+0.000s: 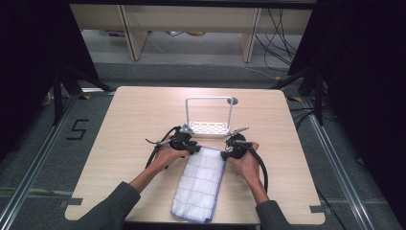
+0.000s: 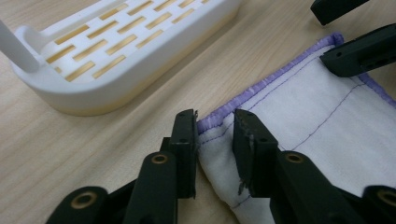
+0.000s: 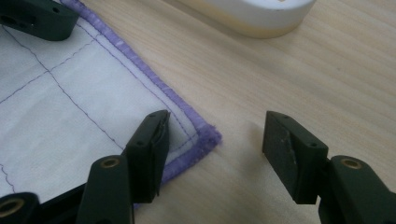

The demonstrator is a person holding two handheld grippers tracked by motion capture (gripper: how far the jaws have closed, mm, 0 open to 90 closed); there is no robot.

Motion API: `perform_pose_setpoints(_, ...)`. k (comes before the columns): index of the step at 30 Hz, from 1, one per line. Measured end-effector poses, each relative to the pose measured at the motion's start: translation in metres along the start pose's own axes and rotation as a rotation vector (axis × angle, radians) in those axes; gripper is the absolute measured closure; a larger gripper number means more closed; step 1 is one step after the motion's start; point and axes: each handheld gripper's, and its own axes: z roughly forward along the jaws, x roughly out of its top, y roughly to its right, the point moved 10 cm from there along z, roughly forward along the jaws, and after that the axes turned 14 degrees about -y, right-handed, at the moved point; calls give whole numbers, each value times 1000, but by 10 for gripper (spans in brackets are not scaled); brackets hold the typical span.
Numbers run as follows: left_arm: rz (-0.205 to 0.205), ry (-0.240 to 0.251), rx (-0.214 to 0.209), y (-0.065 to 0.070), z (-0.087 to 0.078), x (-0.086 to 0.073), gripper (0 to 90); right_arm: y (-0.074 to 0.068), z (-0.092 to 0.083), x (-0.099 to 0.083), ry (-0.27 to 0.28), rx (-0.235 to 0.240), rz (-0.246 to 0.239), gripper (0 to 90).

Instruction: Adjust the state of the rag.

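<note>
A white cloth with purple grid lines and a purple hem lies flat on the wooden table, long side running away from me. My left gripper sits at its far left corner. In the left gripper view the jaws stand narrowly apart with the hemmed corner of the cloth between them, still flat. My right gripper is at the far right corner. Its jaws are wide open, one pad over the cloth, the other over bare wood.
A white slotted rack with a tall wire handle stands just beyond both grippers, also close in the left gripper view. Table edges lie well to either side. Shelving legs and cables are on the floor behind.
</note>
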Motion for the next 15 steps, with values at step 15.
perform_pose_setpoints(15,-4,11,-23,4,0,0,826,-8,2,-2,2,47,27,454)
